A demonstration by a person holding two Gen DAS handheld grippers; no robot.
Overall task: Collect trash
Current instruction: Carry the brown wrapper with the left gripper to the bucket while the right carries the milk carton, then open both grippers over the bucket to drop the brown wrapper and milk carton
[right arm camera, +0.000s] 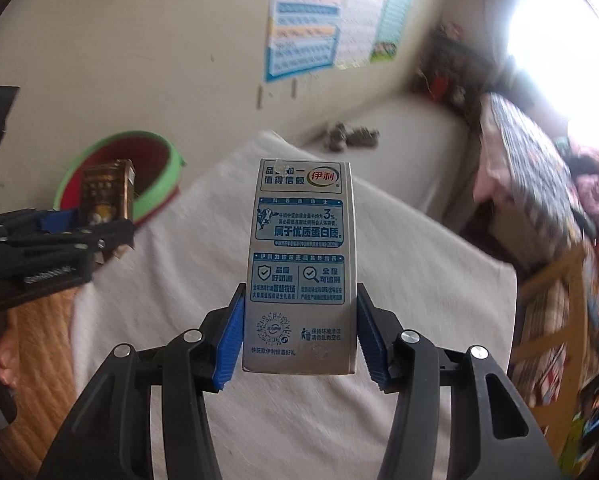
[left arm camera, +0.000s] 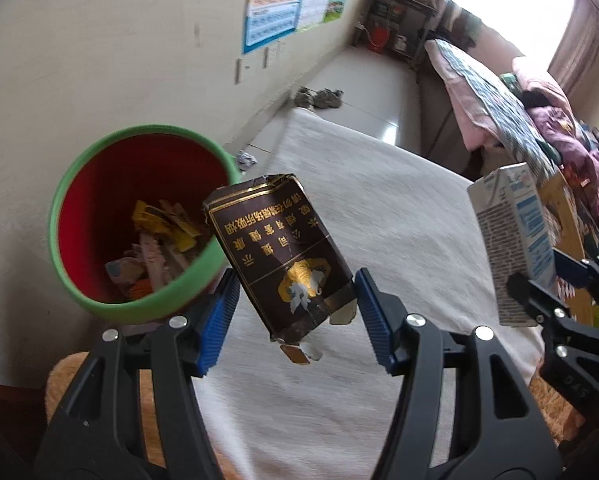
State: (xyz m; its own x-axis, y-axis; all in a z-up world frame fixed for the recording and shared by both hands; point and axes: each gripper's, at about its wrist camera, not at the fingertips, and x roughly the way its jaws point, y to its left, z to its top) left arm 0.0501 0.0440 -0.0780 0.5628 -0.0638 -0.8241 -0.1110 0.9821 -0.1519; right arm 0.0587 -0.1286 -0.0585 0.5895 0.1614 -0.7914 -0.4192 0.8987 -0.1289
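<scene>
The left gripper (left arm camera: 295, 312) is clamped on a crumpled brown cigarette pack (left arm camera: 283, 256), its blue pads pressing the pack's lower edges, the pack tilted toward ten o'clock. Just past it at nine o'clock stands the green-rimmed red bin (left arm camera: 139, 220). Only the left wrist view looks down into the bin, showing yellow wrappers (left arm camera: 163, 224) and paper scraps lying at the bottom. At three o'clock in that view the right gripper (left arm camera: 547, 280) appears from the side, holding a milk carton (left arm camera: 511, 240) upright.

The right gripper's own view shows what the side view cannot: the carton's (right arm camera: 301, 264) printed grey face, held squarely between both blue pads at its lower half. At nine o'clock there, the left gripper (right arm camera: 79, 232) holds the pack (right arm camera: 105, 192) in front of the bin (right arm camera: 155, 184), whose inside is hidden.

Both tools hang above a pale cloth-covered surface (left arm camera: 359, 184). Beyond, at one o'clock, shoes (left arm camera: 319, 98) lie on the floor below wall posters (left arm camera: 283, 4), with a bed (left arm camera: 499, 100) at two o'clock.
</scene>
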